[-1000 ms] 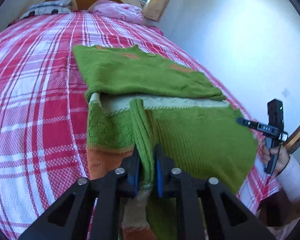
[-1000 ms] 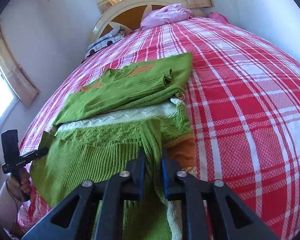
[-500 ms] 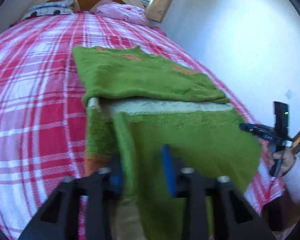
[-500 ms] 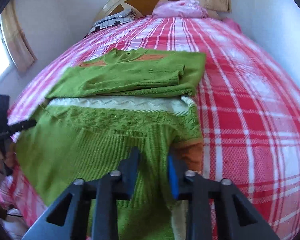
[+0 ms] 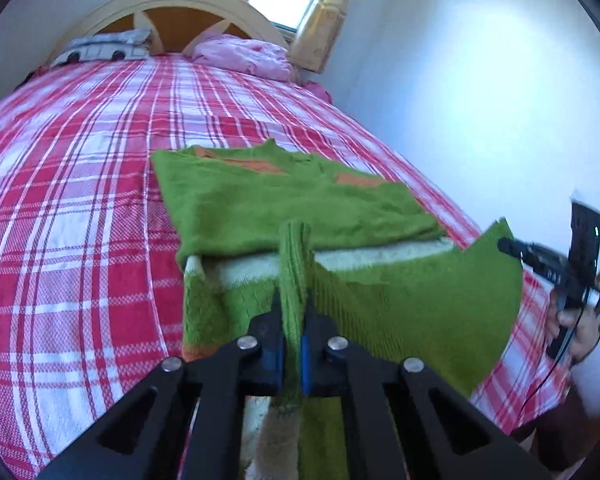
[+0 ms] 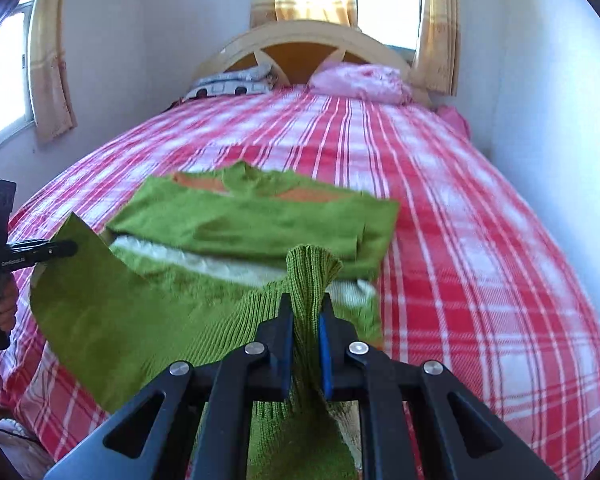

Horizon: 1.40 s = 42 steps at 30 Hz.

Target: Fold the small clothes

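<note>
Lifting now: a second ago the green sweater (image 5: 400, 312) hem lay flat on the bed (image 5: 80, 200), now both corners are raised, so the fold toward the collar is starting. Left gripper (image 5: 291, 344) pressed together on a bunched hem pleat; right gripper (image 6: 305, 344) likewise pinching its ribbed corner. Both angle down toward the headboard (image 6: 308, 40), level with each other.

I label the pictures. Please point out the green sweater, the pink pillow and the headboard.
green sweater (image 5: 284, 204), left wrist view, folded upper part.
pink pillow (image 6: 360, 82), right wrist view, its top.
headboard (image 6: 300, 32), right wrist view, curved arch.
</note>
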Tool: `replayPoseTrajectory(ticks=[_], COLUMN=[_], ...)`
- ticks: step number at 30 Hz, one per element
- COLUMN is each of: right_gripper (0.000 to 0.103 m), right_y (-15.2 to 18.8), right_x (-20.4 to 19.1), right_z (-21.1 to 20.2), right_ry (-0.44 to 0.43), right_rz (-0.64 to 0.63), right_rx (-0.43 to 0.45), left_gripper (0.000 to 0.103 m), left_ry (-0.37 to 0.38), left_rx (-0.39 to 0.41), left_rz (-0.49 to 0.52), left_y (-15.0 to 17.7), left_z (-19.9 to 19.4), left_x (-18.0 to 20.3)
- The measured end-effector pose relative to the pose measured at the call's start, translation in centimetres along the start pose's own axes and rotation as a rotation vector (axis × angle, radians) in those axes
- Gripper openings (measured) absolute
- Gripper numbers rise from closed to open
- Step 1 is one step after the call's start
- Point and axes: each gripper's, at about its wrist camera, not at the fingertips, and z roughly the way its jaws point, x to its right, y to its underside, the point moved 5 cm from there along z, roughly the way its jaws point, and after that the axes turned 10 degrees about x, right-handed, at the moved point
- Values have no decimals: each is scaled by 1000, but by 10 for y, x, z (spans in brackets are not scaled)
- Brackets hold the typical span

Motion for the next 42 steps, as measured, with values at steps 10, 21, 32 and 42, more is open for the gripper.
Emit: replayPoseTrajectory(ticks=[10,21,32,42], right_gripper=[10,10,10,10], right_y=[-46,-90,-108,-88], right_x=[10,33,48,56], right_z=[23,101,207,242], right_ry=[13,78,116,178], right_rz=[-14,-45,-96,-169], right_rx=[51,66,72,-19], left_gripper=[6,6,3,8], left_ry=[-64,-96,-189,-214], left_rx=[69,125,159,-24], left_rz=[-42,-114,-173,-36], left_y=[-52,-107,-144,-121], left_z=[11,59,124,156], left_x=[-22,-54,-97,-86])
